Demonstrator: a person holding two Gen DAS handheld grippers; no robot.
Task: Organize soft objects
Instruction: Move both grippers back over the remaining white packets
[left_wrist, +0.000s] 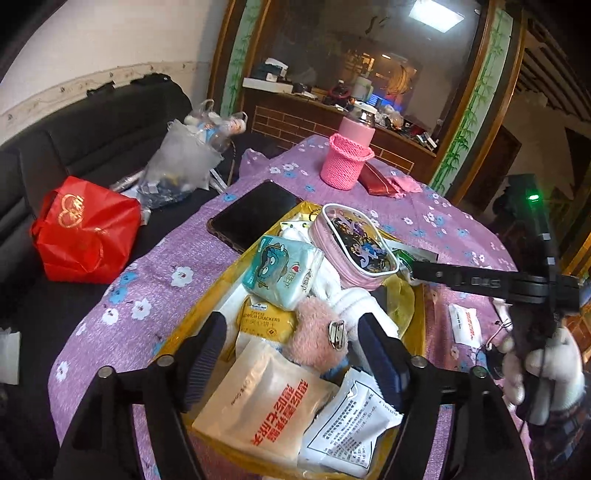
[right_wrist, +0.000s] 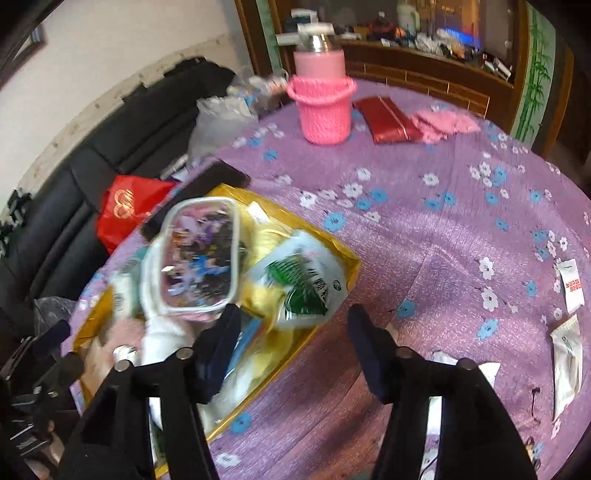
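Observation:
A gold tray (left_wrist: 419, 325) on the purple flowered tablecloth holds soft items: a pink fluffy pouch (left_wrist: 314, 332), a teal tissue pack (left_wrist: 280, 271), white socks (left_wrist: 351, 299), a pink clear-topped pouch (left_wrist: 354, 245) and snack packets (left_wrist: 258, 398). My left gripper (left_wrist: 293, 354) is open above the tray, its fingers either side of the fluffy pouch. My right gripper (right_wrist: 291, 350) is open and empty at the tray's right edge (right_wrist: 347, 280), beside a green-printed packet (right_wrist: 306, 284). The clear-topped pouch (right_wrist: 199, 254) also shows in the right wrist view.
A black phone (left_wrist: 255, 214) lies beside the tray. A pink bottle in a knitted holder (left_wrist: 347, 155), a red wallet (right_wrist: 388, 120) and a pink cloth (right_wrist: 443, 123) sit at the far side. Small white sachets (right_wrist: 569, 284) lie on the right. A red bag (left_wrist: 85, 229) sits on the black sofa.

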